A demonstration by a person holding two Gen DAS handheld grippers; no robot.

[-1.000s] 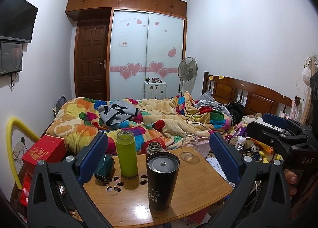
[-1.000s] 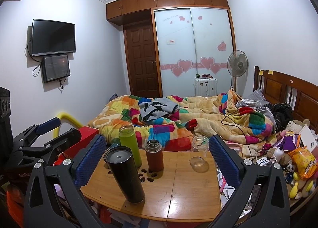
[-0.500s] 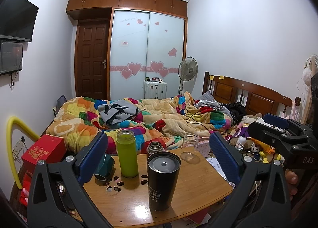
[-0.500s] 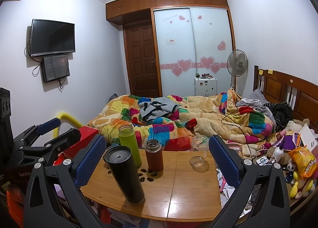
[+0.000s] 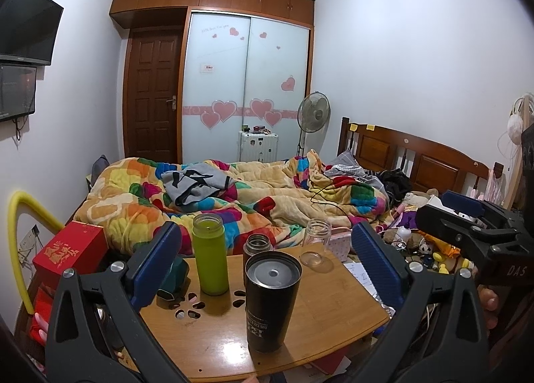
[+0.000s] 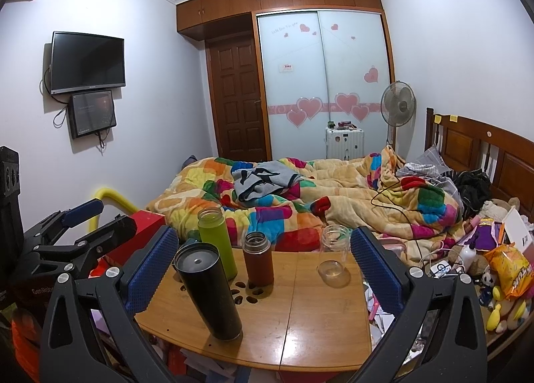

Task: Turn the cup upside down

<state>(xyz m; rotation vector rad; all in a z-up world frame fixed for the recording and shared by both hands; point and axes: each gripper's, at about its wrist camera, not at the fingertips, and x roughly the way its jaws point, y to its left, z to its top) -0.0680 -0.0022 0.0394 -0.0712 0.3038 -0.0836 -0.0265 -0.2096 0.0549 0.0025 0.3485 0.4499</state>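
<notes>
Though a second has passed, nothing has shifted: the left gripper (image 5: 267,242) and right gripper (image 6: 265,242) both hang wide open and empty at the near edge of the bamboo table (image 5: 333,309), so the flip is no nearer. The black tumbler (image 5: 272,299) stands at lower centre of the left view (its flat top could be lid or base; I cannot tell). Behind it, the green bottle (image 5: 210,259), brown flask (image 6: 257,257) and clear jar (image 6: 333,254) stand mouth-up. In the left view the tumbler half hides the flask.

Black cup (image 5: 273,299) stands upright between spread jaws.
</notes>
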